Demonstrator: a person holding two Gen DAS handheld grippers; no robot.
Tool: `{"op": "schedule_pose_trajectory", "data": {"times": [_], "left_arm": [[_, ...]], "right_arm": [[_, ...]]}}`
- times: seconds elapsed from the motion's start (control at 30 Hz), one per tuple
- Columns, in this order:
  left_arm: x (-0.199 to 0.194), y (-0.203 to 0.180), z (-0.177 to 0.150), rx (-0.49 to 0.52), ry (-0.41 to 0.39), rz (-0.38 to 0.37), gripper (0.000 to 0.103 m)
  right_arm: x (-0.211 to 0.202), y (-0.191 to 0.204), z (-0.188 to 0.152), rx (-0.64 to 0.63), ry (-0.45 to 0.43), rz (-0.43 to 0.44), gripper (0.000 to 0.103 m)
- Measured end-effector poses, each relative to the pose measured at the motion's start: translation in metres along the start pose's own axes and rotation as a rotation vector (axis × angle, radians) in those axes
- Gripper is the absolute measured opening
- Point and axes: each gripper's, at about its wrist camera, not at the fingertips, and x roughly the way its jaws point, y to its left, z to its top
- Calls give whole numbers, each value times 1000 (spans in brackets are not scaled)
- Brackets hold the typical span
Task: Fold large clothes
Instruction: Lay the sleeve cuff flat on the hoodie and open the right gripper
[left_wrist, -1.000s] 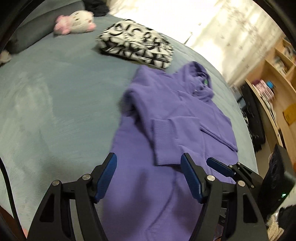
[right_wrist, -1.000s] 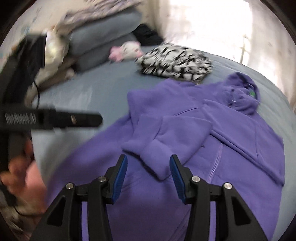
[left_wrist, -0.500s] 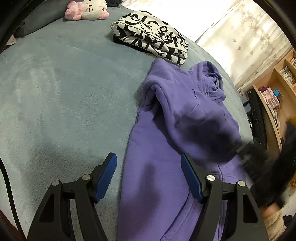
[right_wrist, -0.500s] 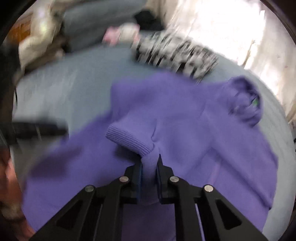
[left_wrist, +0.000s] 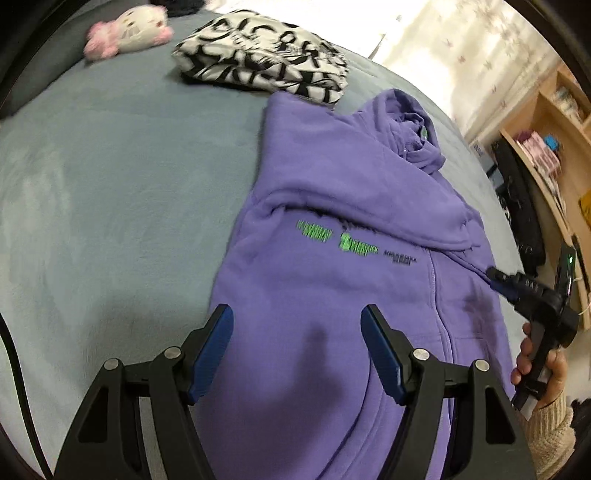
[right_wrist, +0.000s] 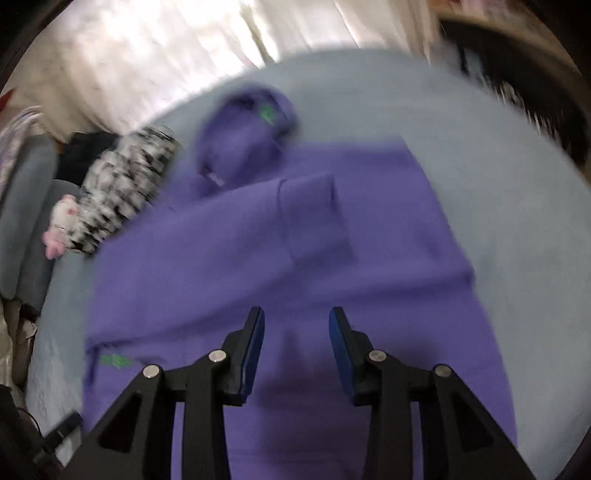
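Right claw (right_wrist: 296, 347) opening, empty, over purple hoodie (right_wrist: 258, 266).

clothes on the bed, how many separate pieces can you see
2. The purple hoodie lies spread on the grey bed under both grippers. A folded black-and-white patterned garment sits beyond its shoulder, beside the plush toy. Dark fabric at the far edge may be another.
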Motion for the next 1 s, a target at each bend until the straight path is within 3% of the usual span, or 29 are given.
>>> {"op": "schedule_pose_trajectory", "data": {"times": [0.2,0.4,0.6,0.73,0.77,0.8,0.83,0.93,1.0], "left_arm": [[23,-9,56,70,-16,36,70],[74,-4,116,71,69,19,70],[113,6,143,25,120,23,70],[136,10,150,-5,139,11,70],[137,10,152,-2,131,11,66],[137,8,153,3,104,12,44],[136,6,153,4,93,9,33],[131,5,151,-3,29,32,25],[135,6,146,-4,12,46,25]], "right_arm": [[-3,-26,36,57,-62,87,39],[45,-9,90,13,-28,164,41],[90,-6,113,14,20,144,41],[100,-13,111,48,1,204,42],[100,-14,110,39,2,211,40],[98,-12,110,20,2,211,33],[96,-11,110,10,1,222,6],[67,-3,109,-60,-125,179,6],[76,-2,105,-65,-115,93,7]]}}
